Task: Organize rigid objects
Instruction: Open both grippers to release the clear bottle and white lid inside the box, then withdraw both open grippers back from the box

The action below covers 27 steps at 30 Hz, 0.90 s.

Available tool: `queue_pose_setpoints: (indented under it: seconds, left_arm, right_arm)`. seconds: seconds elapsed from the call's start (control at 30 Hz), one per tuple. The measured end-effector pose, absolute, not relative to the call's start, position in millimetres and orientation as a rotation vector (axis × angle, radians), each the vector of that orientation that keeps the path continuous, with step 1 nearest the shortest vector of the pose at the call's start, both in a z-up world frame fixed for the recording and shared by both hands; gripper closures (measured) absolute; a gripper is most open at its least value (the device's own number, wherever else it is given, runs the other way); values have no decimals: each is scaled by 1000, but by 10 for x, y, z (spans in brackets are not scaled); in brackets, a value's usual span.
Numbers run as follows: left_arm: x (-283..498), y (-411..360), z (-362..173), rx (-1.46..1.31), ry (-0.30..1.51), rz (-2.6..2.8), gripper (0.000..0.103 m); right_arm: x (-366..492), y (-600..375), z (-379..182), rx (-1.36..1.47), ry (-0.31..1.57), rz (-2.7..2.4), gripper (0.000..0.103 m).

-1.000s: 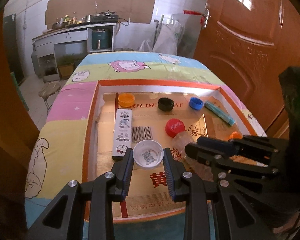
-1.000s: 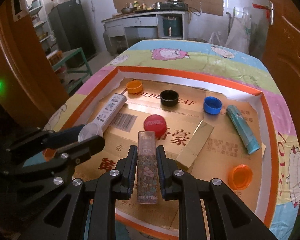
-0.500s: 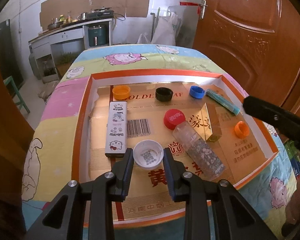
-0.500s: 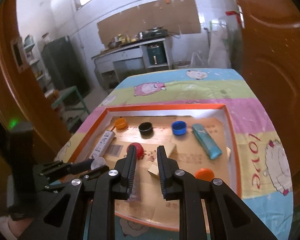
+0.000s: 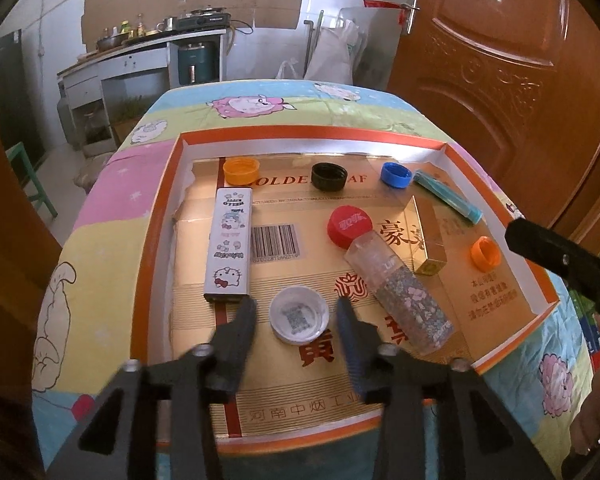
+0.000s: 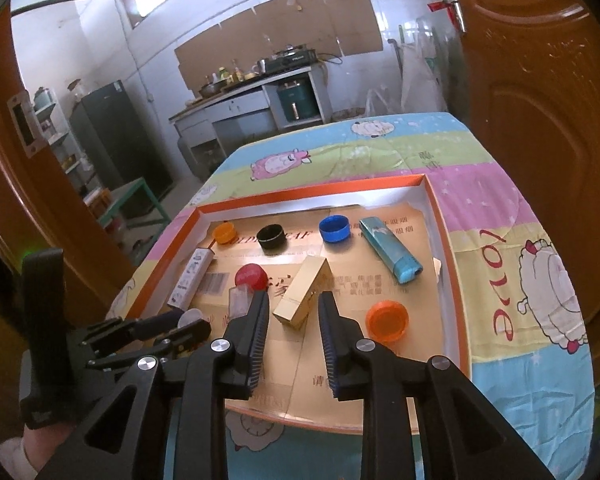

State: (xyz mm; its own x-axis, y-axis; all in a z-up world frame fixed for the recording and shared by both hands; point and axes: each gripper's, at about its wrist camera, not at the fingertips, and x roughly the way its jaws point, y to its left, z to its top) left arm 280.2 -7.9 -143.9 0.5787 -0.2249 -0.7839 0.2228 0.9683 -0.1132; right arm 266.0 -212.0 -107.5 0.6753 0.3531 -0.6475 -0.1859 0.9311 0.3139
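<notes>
An orange-rimmed shallow box [image 5: 162, 216] on the table holds the objects. My left gripper [image 5: 298, 312] is open, its fingers either side of a white lid [image 5: 299, 314] lying on the box floor, with gaps showing. A clear glitter tube [image 5: 398, 294] lies to its right, free. My right gripper [image 6: 293, 306] is open and empty, raised above the box front, with the gold box [image 6: 302, 298] seen between its fingers farther off. The left gripper [image 6: 180, 326] shows in the right wrist view.
In the box are also a Hello Kitty case [image 5: 229, 246], a red cap [image 5: 350, 226], a black cap [image 5: 329, 176], a blue cap [image 5: 396, 174], two orange caps [image 5: 241, 171] [image 5: 486, 253] and a teal lighter [image 5: 448, 202]. A wooden door [image 5: 500, 60] stands at the right.
My right gripper let go of the glitter tube, pulled back and up, and opened wider. My left gripper opened around the white lid, which now lies on the box floor.
</notes>
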Motion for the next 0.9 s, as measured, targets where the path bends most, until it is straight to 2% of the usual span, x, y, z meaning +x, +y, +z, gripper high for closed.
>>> queue_pose_setpoints:
  seconds: [0.43,0.5,0.57,0.83,0.9]
  left_arm:
    - [2667,-106,-1313,-16,892,-270,53]
    - [2624,-115,-1262,-22,877,-268,53]
    - [2573,-116,-1209,-29,861,-262,53]
    - [2150,-139,-878,-32,716,-163,53]
    - [1985,-155,-773,-41,664,-141,53]
  right_arm:
    - [2510,-2083,-1076,201,785,280,76]
    - [2458,-2060,-1058,189,782,269,67]
    - [2428,-2054,-1037,175,775,253,63]
    - [2157,-1959,-880,108,723,153,61]
    - [2062,-1933,-828,93,703,127,48]
